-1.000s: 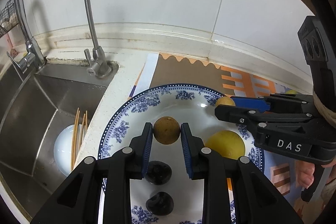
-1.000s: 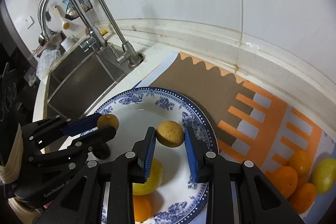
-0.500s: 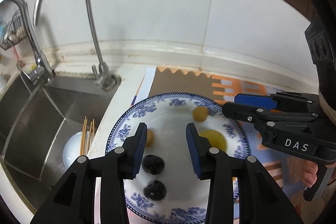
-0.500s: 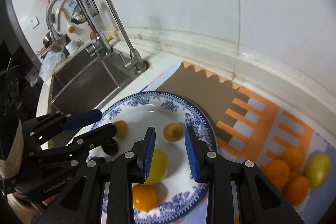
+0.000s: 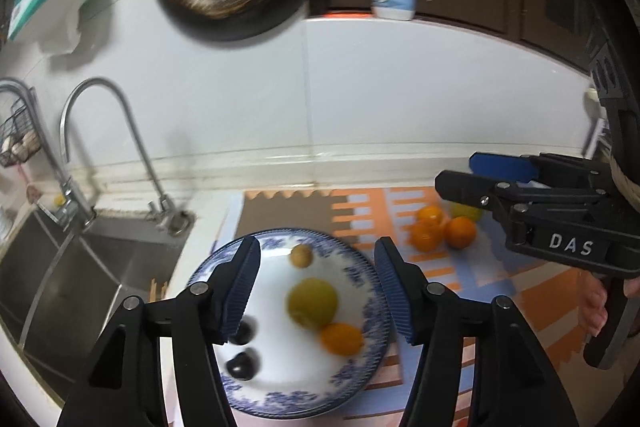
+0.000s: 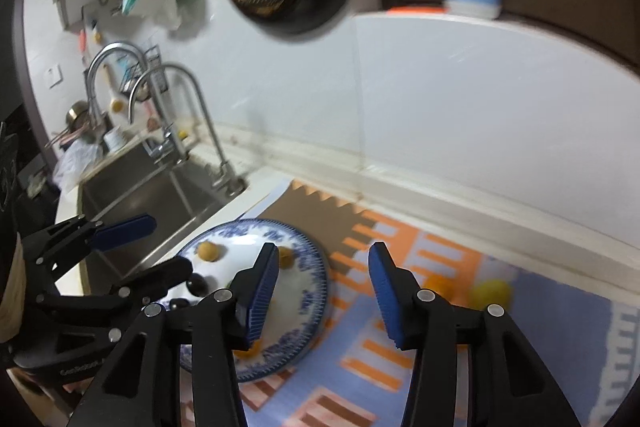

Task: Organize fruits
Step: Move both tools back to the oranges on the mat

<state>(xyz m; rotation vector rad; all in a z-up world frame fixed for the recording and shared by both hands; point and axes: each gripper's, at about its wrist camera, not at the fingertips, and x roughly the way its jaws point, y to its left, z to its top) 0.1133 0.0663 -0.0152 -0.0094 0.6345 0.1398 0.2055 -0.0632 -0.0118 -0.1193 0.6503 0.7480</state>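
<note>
Above, both grippers raised over the plate — left gripper jaws opening, nothing gripped, right gripper jaws opening, empty — oranges lying far right on the mat.

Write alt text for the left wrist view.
The left claw, empty and opening, hovers over a blue-patterned plate holding a yellow fruit, an orange, a small brown fruit and two dark fruits. More oranges lie on the mat beside the right claw.
</note>
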